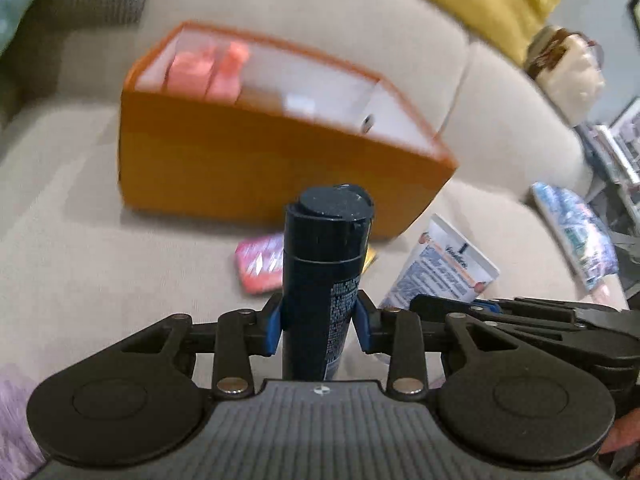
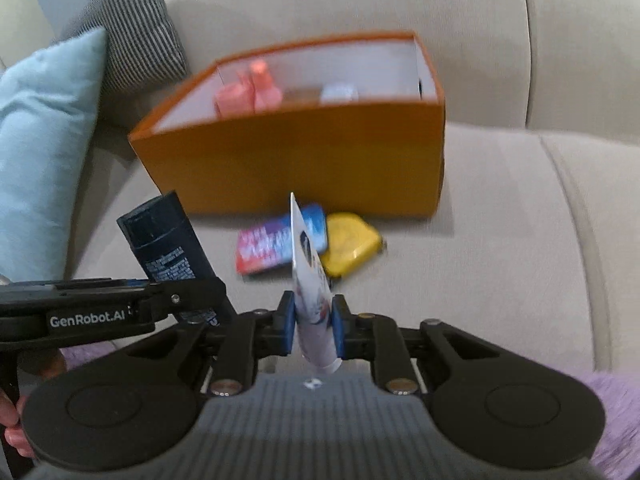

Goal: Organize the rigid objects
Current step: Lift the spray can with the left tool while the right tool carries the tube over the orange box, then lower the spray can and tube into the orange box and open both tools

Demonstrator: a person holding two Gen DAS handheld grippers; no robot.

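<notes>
You have the dark spray can clamped upright between the blue pads of your left gripper, pinched low on its body, cap uppermost, in front of the orange box on the beige sofa. It looks rigid and smooth-walled, probably light enough for one grip but liable to slip or swing if taken near the cap; the mid-to-low body hold you have seems the safer one.

Your right gripper is closed narrow on the white tube, held edge-on with its crimped end pointing forward. The tube appears soft-sided, so it may flex under a hard squeeze; its flat faces give the pads the better seat.

Inside the box, pink items stand at the left end, with space to their right. On the seat in front of it lie a pink-and-blue packet and, touching it, a yellow tape measure. A pale blue cushion and a striped cushion sit beyond.
</notes>
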